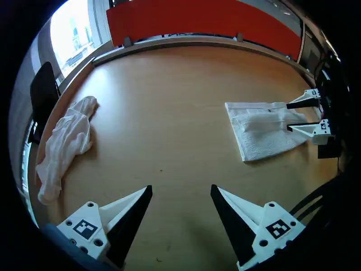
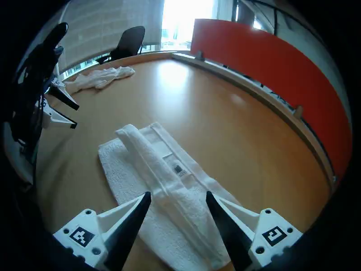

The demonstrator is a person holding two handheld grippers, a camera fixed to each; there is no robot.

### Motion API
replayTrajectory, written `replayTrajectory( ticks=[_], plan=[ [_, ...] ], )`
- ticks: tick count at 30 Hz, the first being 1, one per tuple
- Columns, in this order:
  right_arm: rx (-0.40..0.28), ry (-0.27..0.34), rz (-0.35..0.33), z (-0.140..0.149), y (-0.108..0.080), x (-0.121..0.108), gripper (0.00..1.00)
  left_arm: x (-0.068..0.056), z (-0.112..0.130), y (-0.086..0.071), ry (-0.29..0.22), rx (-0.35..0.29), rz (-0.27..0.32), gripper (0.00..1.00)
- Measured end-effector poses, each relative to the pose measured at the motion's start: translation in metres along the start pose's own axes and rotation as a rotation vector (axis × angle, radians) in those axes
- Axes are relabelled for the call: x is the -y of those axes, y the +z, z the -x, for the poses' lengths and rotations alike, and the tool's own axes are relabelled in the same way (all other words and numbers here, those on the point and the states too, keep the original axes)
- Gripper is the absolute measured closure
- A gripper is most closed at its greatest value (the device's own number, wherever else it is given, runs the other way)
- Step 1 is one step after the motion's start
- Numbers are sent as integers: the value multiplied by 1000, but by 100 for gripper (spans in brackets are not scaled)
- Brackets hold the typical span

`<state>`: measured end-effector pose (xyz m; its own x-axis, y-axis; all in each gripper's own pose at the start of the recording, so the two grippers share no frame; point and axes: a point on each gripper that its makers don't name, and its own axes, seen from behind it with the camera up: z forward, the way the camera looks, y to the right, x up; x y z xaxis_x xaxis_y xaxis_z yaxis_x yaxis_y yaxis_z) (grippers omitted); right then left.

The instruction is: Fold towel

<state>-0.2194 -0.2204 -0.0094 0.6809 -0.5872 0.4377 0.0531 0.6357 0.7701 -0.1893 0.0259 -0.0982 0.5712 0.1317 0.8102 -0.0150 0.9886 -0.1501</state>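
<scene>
A white towel [image 2: 158, 180] lies flat on the wooden table [image 2: 216, 117], with a narrow folded strip running along its middle. My right gripper [image 2: 178, 198] is open, its fingers on either side of that strip at the near end. In the left gripper view the same towel [image 1: 264, 128] lies at the right, with the right gripper [image 1: 289, 116] at its far edge. My left gripper [image 1: 180, 192] is open over bare wood, well away from the towel. The left gripper [image 2: 74, 117] also appears at the far left of the right gripper view.
A second, crumpled white cloth [image 1: 67, 140] lies near the table's left edge, also seen as the crumpled cloth [image 2: 101, 77] at the back. A red divider panel [image 1: 203, 20] runs along the far edge. A black chair [image 2: 128, 40] stands beyond the table.
</scene>
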Motion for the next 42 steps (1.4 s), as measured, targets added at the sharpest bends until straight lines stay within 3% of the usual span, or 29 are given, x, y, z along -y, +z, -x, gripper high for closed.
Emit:
replayTrajectory(
  ticks=[21,42],
  plan=[
    [21,-12,10,7,9,-5,6,-2,4,-3,-5,0,-2,4],
    [22,-36,59,-16,18,-45,5,-1,7,-8,-11,-2,-6,4]
  ],
)
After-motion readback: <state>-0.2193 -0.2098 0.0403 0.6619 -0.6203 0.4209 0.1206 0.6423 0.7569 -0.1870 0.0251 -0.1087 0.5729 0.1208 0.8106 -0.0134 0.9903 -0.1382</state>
